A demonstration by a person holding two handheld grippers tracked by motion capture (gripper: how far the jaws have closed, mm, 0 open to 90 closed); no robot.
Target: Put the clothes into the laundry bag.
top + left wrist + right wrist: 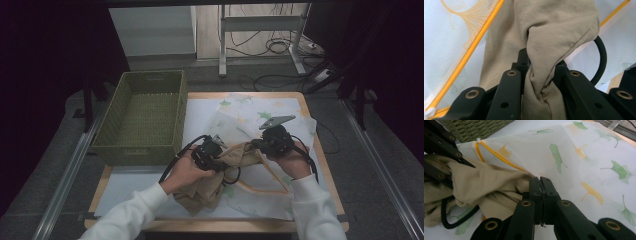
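Observation:
A beige cloth (205,192) lies bunched at the front of the table and rises between my two grippers. My left gripper (216,150) is shut on a fold of the beige cloth (544,30), which is pinched between its jaws (540,67). My right gripper (256,144) is shut, jaws pressed together (541,185) on the thin edge of a white mesh bag (536,152) printed with green and yellow leaves. The bag's orange zipper (496,153) runs beside the beige cloth (486,182). The left gripper's black arms (439,147) show at the upper left of the right gripper view.
A green woven basket (145,117) stands at the table's left, close to my left hand. The mesh bag (240,120) spreads over the white sheet on the table's middle and right. A black cable (601,57) loops by the cloth. Table legs and floor cables lie beyond.

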